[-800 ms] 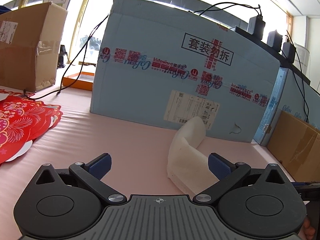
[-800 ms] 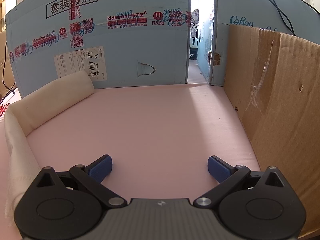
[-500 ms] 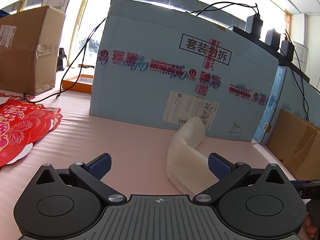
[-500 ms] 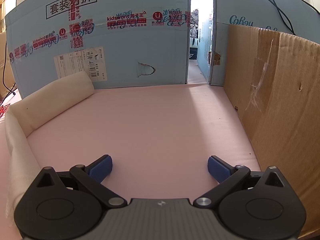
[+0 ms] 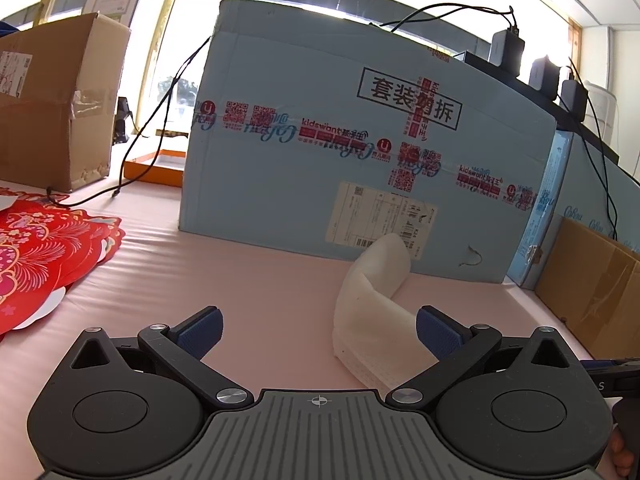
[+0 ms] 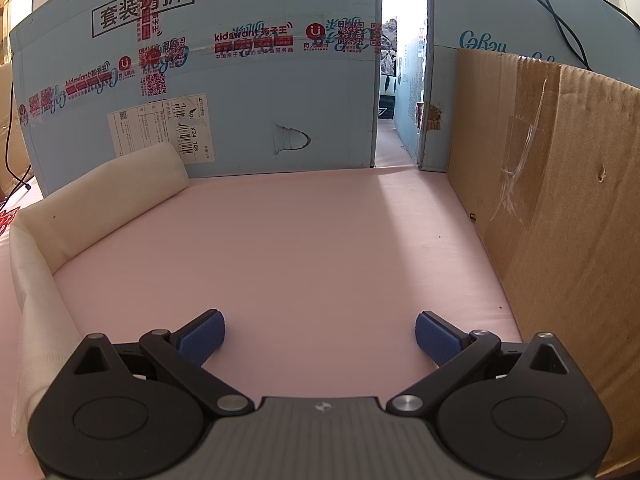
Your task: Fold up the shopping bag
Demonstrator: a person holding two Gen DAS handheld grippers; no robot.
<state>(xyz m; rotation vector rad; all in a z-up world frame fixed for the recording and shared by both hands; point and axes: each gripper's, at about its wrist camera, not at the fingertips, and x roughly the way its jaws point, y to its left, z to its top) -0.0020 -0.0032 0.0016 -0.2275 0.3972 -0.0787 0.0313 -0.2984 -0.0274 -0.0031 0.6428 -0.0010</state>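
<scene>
The white shopping bag lies folded into a narrow, bent strip on the pink table, its far end curled up against the blue box. My left gripper is open; the bag's near end lies just in front of its right finger, untouched. In the right wrist view the same bag runs along the left side, bending from the blue box down toward the camera. My right gripper is open over bare pink tabletop, with the bag off to its left.
A large blue carton stands across the back of the table. A brown cardboard box walls the right side. Red paper decorations lie at the left, with another brown box, an orange tray and black cables behind.
The left wrist view has shifted slightly, with the red papers sliding toward the left edge. The right wrist view is unchanged, and both grippers stay open.
</scene>
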